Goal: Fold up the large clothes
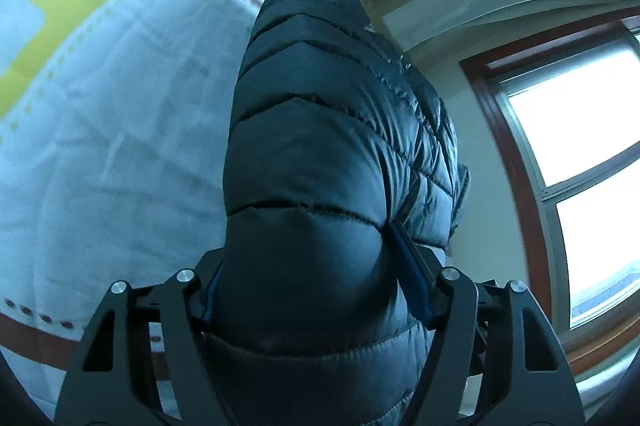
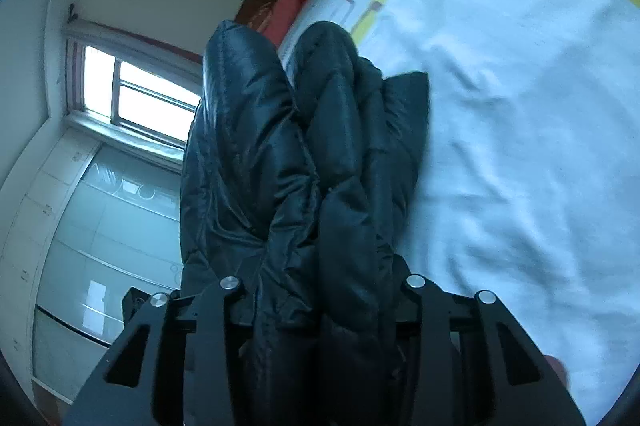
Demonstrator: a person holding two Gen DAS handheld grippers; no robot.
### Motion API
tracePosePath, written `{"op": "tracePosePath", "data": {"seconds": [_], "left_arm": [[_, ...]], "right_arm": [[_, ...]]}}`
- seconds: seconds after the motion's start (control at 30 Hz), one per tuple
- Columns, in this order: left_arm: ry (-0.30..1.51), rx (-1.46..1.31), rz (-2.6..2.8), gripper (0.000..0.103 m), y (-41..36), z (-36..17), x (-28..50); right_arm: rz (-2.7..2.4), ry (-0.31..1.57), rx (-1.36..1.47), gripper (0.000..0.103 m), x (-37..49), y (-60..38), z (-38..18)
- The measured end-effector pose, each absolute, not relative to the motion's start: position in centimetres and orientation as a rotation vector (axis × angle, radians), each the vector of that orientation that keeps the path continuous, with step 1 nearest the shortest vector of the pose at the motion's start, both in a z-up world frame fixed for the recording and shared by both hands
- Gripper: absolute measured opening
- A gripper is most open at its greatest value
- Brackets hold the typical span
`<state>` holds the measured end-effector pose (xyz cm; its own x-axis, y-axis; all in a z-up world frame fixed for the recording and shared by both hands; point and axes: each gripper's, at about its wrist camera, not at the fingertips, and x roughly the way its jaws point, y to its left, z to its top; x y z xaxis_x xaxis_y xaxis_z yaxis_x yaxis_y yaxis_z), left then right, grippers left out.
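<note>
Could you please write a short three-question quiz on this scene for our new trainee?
1. True or false: the left tool has the dark puffer jacket between its fingers.
2. What lies beneath the jacket in the right wrist view: A) a wooden desk, B) a white bedsheet with yellow print, C) a carpet?
3. Fill in: in the left wrist view, the bright thing at the right edge is a ____.

Key: 1 true; 2 B; 3 window. The right tool also has bunched jacket fabric between its fingers.
</note>
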<state>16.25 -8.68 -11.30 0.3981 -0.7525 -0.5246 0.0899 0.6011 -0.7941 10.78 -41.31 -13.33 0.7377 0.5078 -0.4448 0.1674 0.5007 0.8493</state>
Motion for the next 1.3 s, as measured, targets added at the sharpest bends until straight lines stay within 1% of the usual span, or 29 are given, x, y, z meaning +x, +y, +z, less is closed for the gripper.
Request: {"op": "tracePosePath", "data": {"seconds": [0.23, 0.4, 0.57, 0.7, 0.87, 0.97, 1.03, 1.13, 1.23, 1.3], "left_arm": [[0.943, -0.745, -0.560, 0.068, -4.1, -8.4, 18.5], [0.915, -0.759, -0.507, 0.068, 0.9, -7.9, 21.3], [0.930, -0.792, -0.453, 0.068, 5.1, -9.4, 24.1], [0.985, -0.834, -0.415, 0.068, 6.6, -12.2, 25.9], [0.984, -0.842, -0.410, 0.074, 6.7, -13.7, 26.3], [0.988, -0.856, -0.416, 0.077, 7.3, -13.8, 26.3], [0.991, -0.860, -0.416, 0.079, 8.0, -14.0, 25.6], [0.981, -0.853, -0.408, 0.082, 8.4, -13.6, 24.7], [0.964, -0.863, -0.409, 0.086, 9.1, -13.4, 22.9], [0.961, -0.875, -0.415, 0.088, 9.7, -13.7, 21.2]], "right_arm": [[0.330, 0.739, 1.056, 0.039, 16.3, -36.8, -12.7], [0.416, 0.755, 1.072, 0.039, 21.5, -32.6, -13.0], [0.456, 0.804, 1.086, 0.039, 25.1, -29.3, -14.4], [0.440, 0.830, 1.099, 0.039, 26.5, -29.0, -15.7], [0.424, 0.847, 1.077, 0.040, 26.3, -28.8, -15.5], [0.402, 0.866, 1.043, 0.046, 26.3, -28.9, -14.6], [0.378, 0.883, 1.005, 0.057, 26.3, -28.6, -13.8], [0.357, 0.895, 0.956, 0.066, 25.8, -28.2, -12.7], [0.343, 0.894, 0.941, 0.071, 24.1, -28.2, -12.1], [0.345, 0.894, 0.953, 0.072, 22.6, -28.5, -11.9]]}}
